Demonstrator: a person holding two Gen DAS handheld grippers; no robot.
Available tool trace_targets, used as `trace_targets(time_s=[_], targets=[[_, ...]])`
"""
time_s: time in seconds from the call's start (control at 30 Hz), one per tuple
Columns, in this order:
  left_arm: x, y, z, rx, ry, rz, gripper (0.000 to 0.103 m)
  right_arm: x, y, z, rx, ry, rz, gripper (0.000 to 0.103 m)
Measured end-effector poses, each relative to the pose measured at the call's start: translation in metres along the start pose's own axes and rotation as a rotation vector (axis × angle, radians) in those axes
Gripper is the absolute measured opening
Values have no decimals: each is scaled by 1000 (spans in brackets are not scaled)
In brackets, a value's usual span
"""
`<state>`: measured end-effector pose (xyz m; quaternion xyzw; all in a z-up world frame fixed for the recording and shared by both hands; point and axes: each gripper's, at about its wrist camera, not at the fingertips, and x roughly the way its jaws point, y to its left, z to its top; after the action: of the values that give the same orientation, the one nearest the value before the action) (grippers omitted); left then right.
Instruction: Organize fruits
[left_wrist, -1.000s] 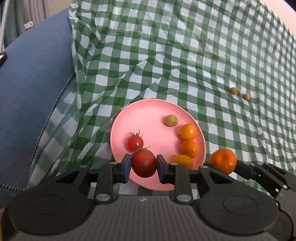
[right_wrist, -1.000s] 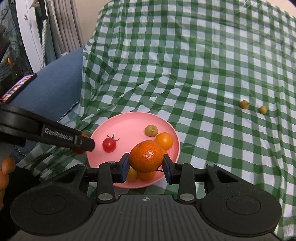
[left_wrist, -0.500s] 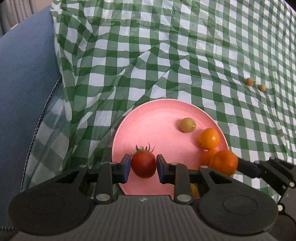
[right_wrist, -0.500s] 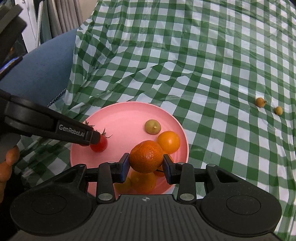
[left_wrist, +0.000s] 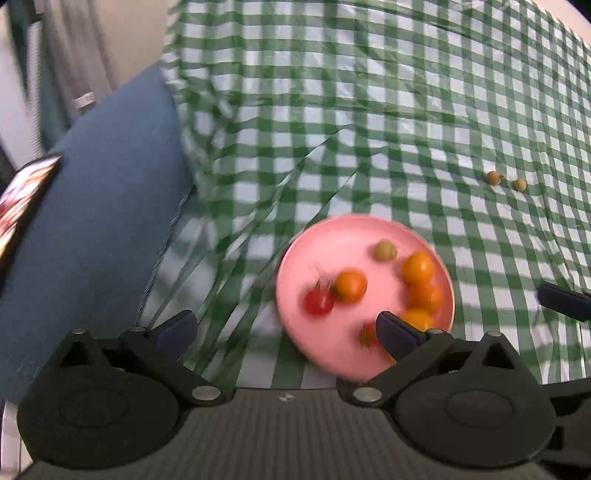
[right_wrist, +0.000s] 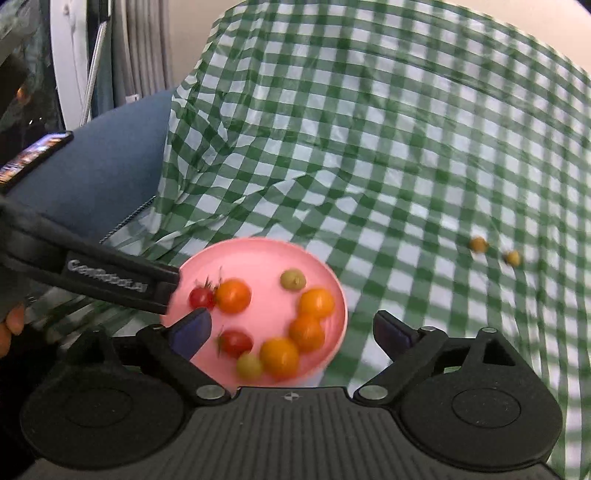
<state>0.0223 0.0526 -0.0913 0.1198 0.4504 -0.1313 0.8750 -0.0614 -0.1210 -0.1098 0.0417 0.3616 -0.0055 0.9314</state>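
- Cloth (right_wrist: 369, 155): rumpled green check; its folds run right up to the plate's far-left rim, so a nudge there could tip things.
- Plate (right_wrist: 258, 258): pink, near the cloth's near-left edge, holding tomatoes and oranges.
- Left gripper (left_wrist: 284, 332): jaws have just been opening, now spread wide with nothing between.
- Right gripper (right_wrist: 291, 328): likewise just opened and empty.
- Orange (right_wrist: 232, 295): loose mid-plate, touching a tomato (right_wrist: 201, 297); it may roll.
- Two berries (right_wrist: 478, 244): well apart toward the right edge, not yet gathered.

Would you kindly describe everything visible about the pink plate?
The pink plate is round, shallow and matte, plastic by the look of it. It lies flat on the green checked cloth, near the front edge. It holds two red tomatoes, four orange fruits and two greenish ones. No fingers touch it.
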Motion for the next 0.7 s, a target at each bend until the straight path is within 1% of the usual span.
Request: trace_targets(time_s=[0.1,0.23,0.37,0.5,0.7], targets=[[-28,6,-25,-38,0,25,103,-28,2,-15,30,5,4,97],[-56,8,-50,-61,-22,43,103,-59,7,-26,32,-29,-5,98],[-78,8,-62,-60,-46,52,103,-88,13,-31,33,-81,4,99],[-101,7,-69,-66,-94,55,103,-111,20,-35,20,-130,11,100],[-128,4,-77,-60,-154,67,103,-135,22,-37,25,-174,15,100]])
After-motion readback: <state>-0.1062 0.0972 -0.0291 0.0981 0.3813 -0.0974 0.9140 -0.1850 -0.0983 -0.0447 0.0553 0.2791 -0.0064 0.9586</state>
